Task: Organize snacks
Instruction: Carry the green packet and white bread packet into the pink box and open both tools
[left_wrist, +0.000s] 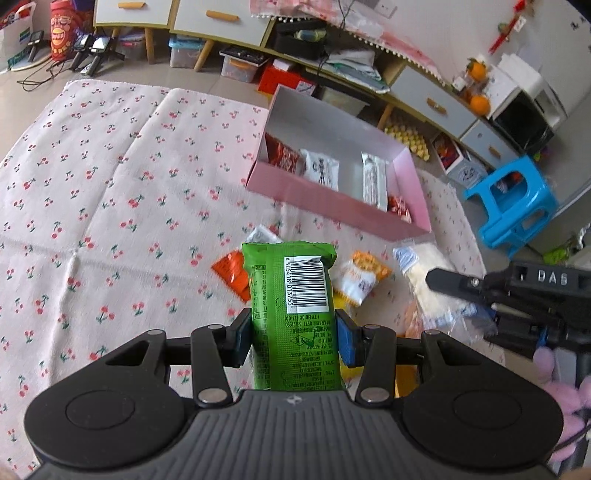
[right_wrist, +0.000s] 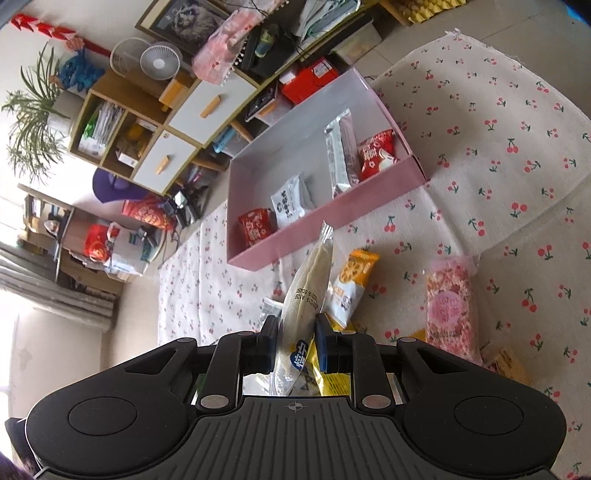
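Note:
My left gripper (left_wrist: 293, 338) is shut on a green snack packet (left_wrist: 291, 295), held upright above the cherry-print cloth (left_wrist: 110, 184). My right gripper (right_wrist: 295, 341) is shut on a cream-white snack packet (right_wrist: 308, 291), held edge-on above the cloth. The right gripper also shows at the right edge of the left wrist view (left_wrist: 443, 280). The pink box (left_wrist: 332, 201) lies open ahead and holds red, white and silver packets; it also shows in the right wrist view (right_wrist: 325, 221). Loose packets lie below both grippers: an orange one (left_wrist: 232, 275), an orange-white one (left_wrist: 362, 277) and a pink one (right_wrist: 448, 306).
Low cabinets with drawers (left_wrist: 218, 18) and storage boxes line the far side of the cloth. A blue plastic stool (left_wrist: 513, 203) stands on the floor to the right. A shelf unit (right_wrist: 122, 136), a plant and a fan stand beyond the box in the right wrist view.

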